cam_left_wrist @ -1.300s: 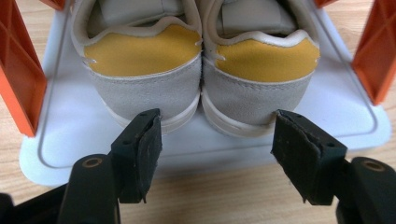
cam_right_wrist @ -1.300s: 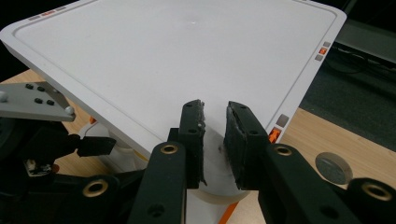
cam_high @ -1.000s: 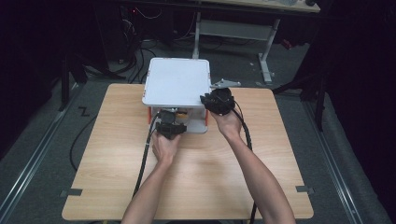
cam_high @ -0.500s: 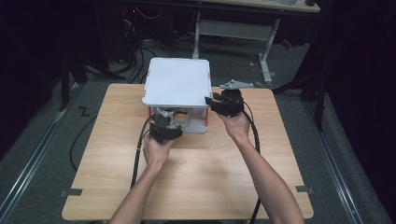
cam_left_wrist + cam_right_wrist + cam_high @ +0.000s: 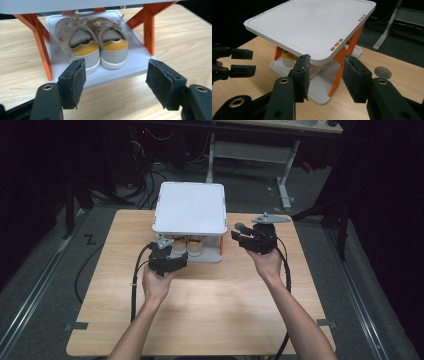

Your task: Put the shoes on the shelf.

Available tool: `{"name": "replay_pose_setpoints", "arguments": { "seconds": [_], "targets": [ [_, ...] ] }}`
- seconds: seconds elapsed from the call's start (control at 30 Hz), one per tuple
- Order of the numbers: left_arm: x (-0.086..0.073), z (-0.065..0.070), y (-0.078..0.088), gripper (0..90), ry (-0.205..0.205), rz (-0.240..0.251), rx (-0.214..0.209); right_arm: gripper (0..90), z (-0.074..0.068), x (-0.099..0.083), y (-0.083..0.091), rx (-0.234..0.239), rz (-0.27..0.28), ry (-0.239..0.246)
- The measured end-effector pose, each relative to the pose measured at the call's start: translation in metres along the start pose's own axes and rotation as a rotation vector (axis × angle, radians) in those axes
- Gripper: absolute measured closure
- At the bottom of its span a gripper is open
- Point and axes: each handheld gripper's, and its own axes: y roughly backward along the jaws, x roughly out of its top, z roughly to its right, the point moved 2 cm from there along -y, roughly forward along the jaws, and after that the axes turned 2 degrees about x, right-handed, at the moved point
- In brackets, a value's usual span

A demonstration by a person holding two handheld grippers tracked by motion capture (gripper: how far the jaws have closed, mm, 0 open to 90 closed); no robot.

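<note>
Now, going left to right in the high view, we have drawn our left gripper back from the two-tier white rack since a second ago: it was pushed in at the lower tier, and it now sits a little below and left of the rack's front edge, near the frame's middle. Its jaws stand wide apart and hold nothing. In the left gripper view the pair of small shoes rests side by side on the lower tray, heels toward us, between the orange legs and clear of both pads. To the right, our right gripper has come off the rack's top corner and now hovers beside its right edge over the wooden surface. Its jaws have just been opening and nothing lies between them. We judge the shoes placed and both grippers pulling away, so little seems left to do here.
</note>
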Motion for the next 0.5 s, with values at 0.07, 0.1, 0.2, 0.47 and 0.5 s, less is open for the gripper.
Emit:
{"name": "replay_pose_setpoints", "arguments": {
  "seconds": [0.07,0.1,0.2,0.47,0.5],
  "targets": [
    [-0.002,0.000,0.005,32.3,-0.032,0.000,-0.008,55.4,0.003,-0.005,0.006,0.006,-0.005,-0.005],
    [-0.002,0.000,0.006,32.3,-0.037,0.000,-0.011,55.3,0.004,-0.007,0.009,0.006,0.003,-0.002],
    [-0.002,-0.001,0.012,32.8,-0.040,0.001,-0.033,55.2,0.006,-0.013,0.015,0.006,0.007,-0.005],
    [-0.002,-0.003,0.026,32.2,-0.049,0.023,-0.055,55.0,0.014,-0.027,0.033,-0.001,0.022,-0.024],
    [-0.002,-0.003,0.029,31.7,-0.047,0.027,-0.060,54.9,0.016,-0.032,0.039,-0.007,0.025,-0.025]
  ]
}}
